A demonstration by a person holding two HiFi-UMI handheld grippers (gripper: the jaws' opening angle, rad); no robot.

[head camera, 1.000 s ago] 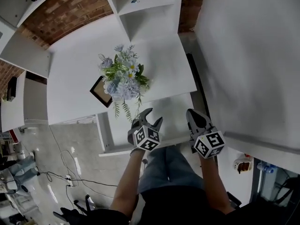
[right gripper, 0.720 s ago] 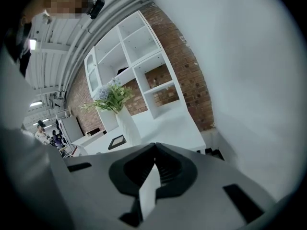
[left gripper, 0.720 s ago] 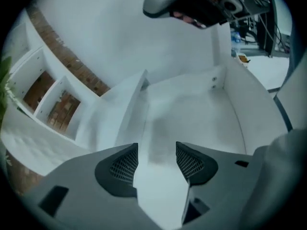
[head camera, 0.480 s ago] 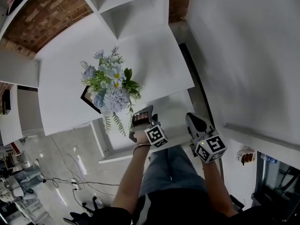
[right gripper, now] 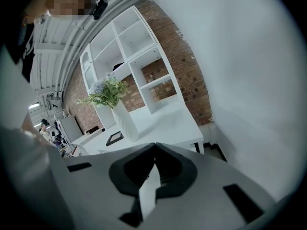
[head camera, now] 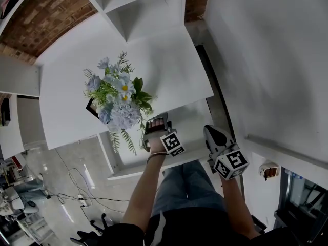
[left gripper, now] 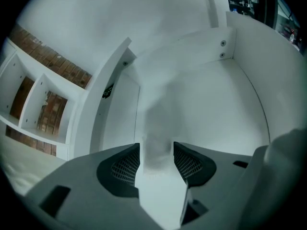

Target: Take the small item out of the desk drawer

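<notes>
The white desk drawer [head camera: 190, 116] is pulled out below the desk top [head camera: 169, 60]. My left gripper [head camera: 155, 123] reaches down into its left part, and its jaws are closing. In the left gripper view the drawer's white inner walls [left gripper: 249, 80] surround my left gripper [left gripper: 156, 150]. A pale, blurred small item [left gripper: 157, 128] stands between its pads, and I cannot tell if they touch it. My right gripper [head camera: 211, 131] hovers over the drawer's right end, shut and empty. The right gripper [right gripper: 154, 164] points towards the desk.
A vase of blue and white flowers [head camera: 117, 99] and a dark picture frame [head camera: 92, 109] stand on the desk next to the left gripper. A white shelf unit [head camera: 138, 9] backs the desk against a brick wall. A white wall [head camera: 266, 60] runs along the right.
My left gripper has turned and dipped further into the drawer, its jaws narrower than before. The right gripper has hardly moved.
</notes>
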